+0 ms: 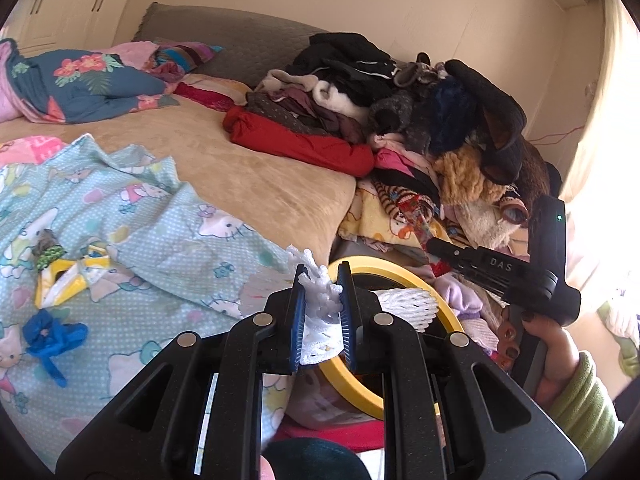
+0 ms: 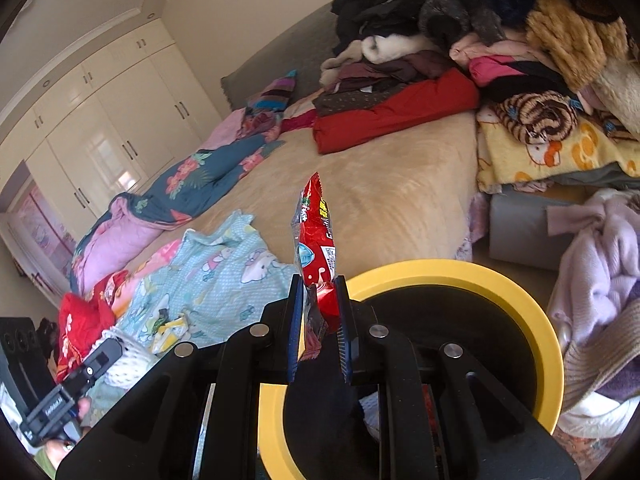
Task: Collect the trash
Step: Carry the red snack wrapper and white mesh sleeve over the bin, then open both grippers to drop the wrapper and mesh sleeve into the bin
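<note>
My left gripper is shut on a piece of white foam netting and holds it over the near rim of the yellow-rimmed trash bin. More white foam net lies in the bin. My right gripper is shut on a red snack wrapper, held upright at the left rim of the same bin, whose inside is black. On the Hello Kitty blanket lie a yellow-white wrapper, a blue scrap and a small green-patterned piece.
A tall pile of clothes covers the bed's right side and overhangs the bin. Lilac knitwear lies right of the bin. The right gripper's body and the hand holding it show in the left wrist view. White wardrobes stand behind.
</note>
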### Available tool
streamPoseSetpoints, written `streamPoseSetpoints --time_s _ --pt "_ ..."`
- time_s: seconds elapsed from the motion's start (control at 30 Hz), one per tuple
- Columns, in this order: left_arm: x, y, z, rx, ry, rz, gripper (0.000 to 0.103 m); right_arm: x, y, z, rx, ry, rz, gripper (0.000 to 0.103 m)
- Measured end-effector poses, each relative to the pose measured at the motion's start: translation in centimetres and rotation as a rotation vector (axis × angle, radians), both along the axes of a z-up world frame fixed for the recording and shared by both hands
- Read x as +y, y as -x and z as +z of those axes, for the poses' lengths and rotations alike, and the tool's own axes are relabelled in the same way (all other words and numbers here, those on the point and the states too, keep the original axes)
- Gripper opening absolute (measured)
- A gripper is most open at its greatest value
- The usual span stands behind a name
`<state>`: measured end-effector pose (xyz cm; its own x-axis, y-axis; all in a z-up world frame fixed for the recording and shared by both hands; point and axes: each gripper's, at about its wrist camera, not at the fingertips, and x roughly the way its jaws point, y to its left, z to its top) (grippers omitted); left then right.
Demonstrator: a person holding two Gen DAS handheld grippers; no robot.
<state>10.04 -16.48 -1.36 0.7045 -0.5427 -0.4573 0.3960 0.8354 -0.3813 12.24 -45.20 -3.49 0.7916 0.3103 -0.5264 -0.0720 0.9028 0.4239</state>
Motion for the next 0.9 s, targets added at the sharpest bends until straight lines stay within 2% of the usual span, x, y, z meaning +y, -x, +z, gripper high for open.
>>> streamPoseSetpoints --time_s 0.37,0.63,0.9 --pt "-4.3 0.2 -1.7 0.025 -0.045 -0.087 0.010 -1.7 -0.1 -1.7 0.097 0.010 -0.036 0.015" --pt "-5.7 0.0 -3.1 0.063 -0.067 -0.133 0.010 -2.2 -0.2 -2.9 0.162 0.025 -0.045 0.017" --pt "-8.3 -0.7 -4.5 0.093 -0.123 -0.180 0.010 -2.9 -0.4 -4.1 0.228 0.018 -0.042 0.018"
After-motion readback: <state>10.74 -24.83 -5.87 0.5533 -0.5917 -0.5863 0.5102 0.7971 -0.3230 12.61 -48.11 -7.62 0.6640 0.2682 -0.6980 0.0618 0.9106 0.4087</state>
